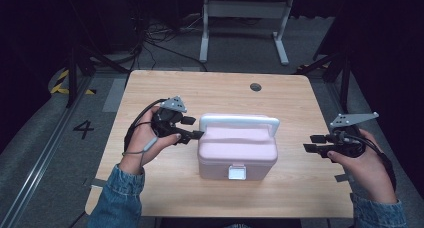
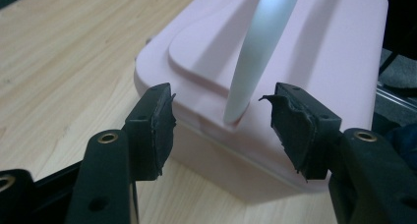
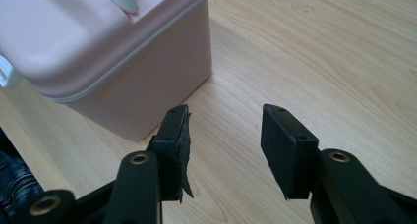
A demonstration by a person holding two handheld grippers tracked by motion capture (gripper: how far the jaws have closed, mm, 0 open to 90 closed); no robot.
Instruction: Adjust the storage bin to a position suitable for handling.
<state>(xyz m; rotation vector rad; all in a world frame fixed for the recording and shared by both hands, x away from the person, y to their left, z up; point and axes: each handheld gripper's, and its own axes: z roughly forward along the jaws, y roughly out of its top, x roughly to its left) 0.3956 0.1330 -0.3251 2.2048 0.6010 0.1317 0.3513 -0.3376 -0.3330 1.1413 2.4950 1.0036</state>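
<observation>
A pink lidded box (image 1: 237, 148) with a white carry handle (image 1: 240, 120) and a white front latch (image 1: 237, 173) stands in the middle of the wooden table (image 1: 165, 90). My left gripper (image 1: 194, 128) is open right at the box's left end. In the left gripper view its jaws straddle the base of the handle (image 2: 258, 52) on the box (image 2: 314, 52) without touching it. My right gripper (image 1: 311, 143) is open, a short way off the box's right side. In the right gripper view nothing but bare table (image 3: 314, 52) lies between the jaws, and the box (image 3: 98, 47) stands to the upper left.
A round cable hole (image 1: 255, 86) is in the table's far edge. Beyond the table stands a white metal frame (image 1: 245, 18) on a grey floor with cables. A floor mark "4" (image 1: 83, 128) lies to the left.
</observation>
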